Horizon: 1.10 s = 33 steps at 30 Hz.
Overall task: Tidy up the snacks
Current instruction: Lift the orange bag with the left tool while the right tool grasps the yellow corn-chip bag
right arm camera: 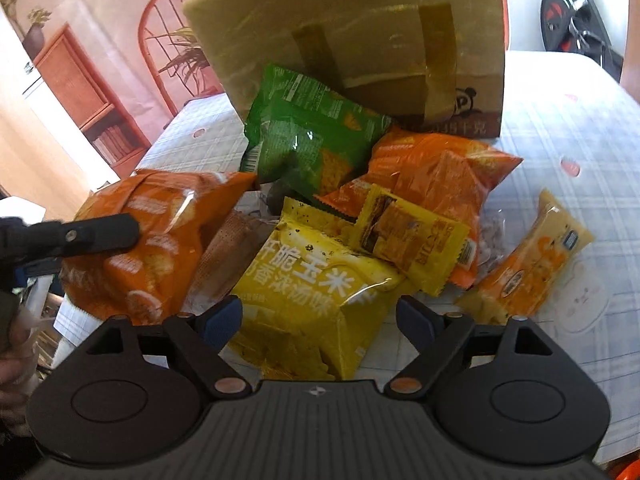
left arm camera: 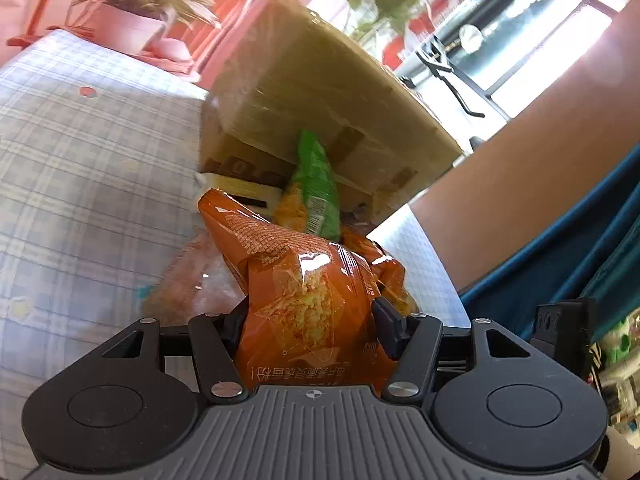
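Observation:
My left gripper (left arm camera: 310, 314) is shut on an orange snack bag (left arm camera: 304, 280); the same bag shows at the left of the right wrist view (right arm camera: 152, 236) with a left finger (right arm camera: 100, 232) on it. A green bag (left arm camera: 316, 188) leans by the cardboard box (left arm camera: 320, 92). My right gripper (right arm camera: 318, 318) is open around the near end of a yellow corn snack bag (right arm camera: 316, 280). Behind it lie a green bag (right arm camera: 308, 140), another orange bag (right arm camera: 432, 172), a small yellow packet (right arm camera: 412, 236) and a yellow-orange packet (right arm camera: 528, 252). The box (right arm camera: 360, 32) stands behind the pile.
The snacks lie on a table with a pale plaid cloth (left arm camera: 80, 152), seen also in the right wrist view (right arm camera: 568, 140). A potted plant (left arm camera: 132, 20) and a red chair (right arm camera: 168, 40) stand beyond the table. A person's arm (left arm camera: 540, 152) is at the right.

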Available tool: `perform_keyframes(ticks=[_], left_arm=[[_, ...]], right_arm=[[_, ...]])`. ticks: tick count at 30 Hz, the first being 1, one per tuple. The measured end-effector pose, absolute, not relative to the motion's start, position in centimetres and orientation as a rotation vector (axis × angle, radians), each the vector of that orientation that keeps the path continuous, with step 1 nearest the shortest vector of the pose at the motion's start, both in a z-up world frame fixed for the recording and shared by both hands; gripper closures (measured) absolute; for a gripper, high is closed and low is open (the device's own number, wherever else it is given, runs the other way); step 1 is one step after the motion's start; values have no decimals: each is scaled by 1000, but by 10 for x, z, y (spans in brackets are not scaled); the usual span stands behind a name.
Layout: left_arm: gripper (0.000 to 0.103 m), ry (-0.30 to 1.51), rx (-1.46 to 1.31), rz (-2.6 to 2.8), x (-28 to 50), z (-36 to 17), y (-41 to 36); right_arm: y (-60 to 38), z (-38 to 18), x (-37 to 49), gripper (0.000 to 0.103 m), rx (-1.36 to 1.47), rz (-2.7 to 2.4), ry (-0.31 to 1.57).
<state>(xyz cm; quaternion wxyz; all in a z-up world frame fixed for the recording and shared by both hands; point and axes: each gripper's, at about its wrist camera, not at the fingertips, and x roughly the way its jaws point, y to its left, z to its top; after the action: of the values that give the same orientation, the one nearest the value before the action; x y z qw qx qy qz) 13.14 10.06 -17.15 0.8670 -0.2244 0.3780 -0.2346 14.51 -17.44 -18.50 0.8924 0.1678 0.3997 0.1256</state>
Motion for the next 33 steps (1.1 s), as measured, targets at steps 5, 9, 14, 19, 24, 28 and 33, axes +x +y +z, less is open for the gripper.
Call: perform_keyframes(ticks=[5,9,14,19,24,28,33], left_arm=[[40,761,-455,-446,125,-167,110],[41,752,-470,-422,124,-169,117],[41,728,-497,-419,121,-168,125],[41,721,-506,-402,120,-168,131],[41,719,-510,-397,117,-168,134],[41,716,-511,-395,117,-168,135],[41,722,-507,-390,115,-170,135]], right_arm=[[-163,-191,159,10,372,265,856],[-157,-196,167,7,398,253,858],[-164,-199,172,6,489,218,851],[-172,-204,178,6,591,201,863],[-178,-204,181,5,649,189,878],[-183,-205,182,5,694,175,878],[-180,-212,185,11,661,156,912]])
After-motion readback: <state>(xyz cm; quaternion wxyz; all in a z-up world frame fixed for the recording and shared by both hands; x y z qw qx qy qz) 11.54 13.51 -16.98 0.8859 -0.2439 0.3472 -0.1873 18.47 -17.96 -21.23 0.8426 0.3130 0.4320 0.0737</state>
